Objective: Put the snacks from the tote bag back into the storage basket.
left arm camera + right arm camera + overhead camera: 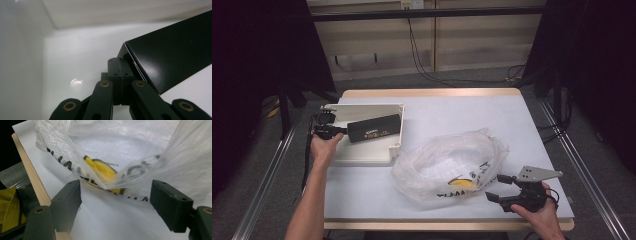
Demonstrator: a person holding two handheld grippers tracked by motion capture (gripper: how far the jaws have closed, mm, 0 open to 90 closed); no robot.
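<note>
Your tabletop (522, 125) is the big pale slab here, and on it the crinkly clear plastic bag (452, 165) takes up the near-right middle, lying slumped with its printed side toward you. Left of that sits the white tray (362, 155), open-topped, near the left edge. The long black box (374, 128) lies partly in that tray, slanting across it with its right end up on the right wall, so it isn't sitting flat on the floor of the tray. Your left tongs (343, 130) are clenched on the box's left end flap; in the left gripper view the jaws are pressed together right at the corner of the box (175, 52), pinching the thin cardboard edge. I'd guess that box is light and fairly stiff, glossy so a bit slippery, and a flap grip like that could let it swing or tear loose, so taking it across the body near one end would feel safer. Your right tongs (502, 186) are released, jaws spread wide just beside the bag's near edge, not touching it as far as I can tell. In the right gripper view the bag (140, 150) rises between the jaws: soft, floppy stuff, so grab a bunched fold near the rim.
</note>
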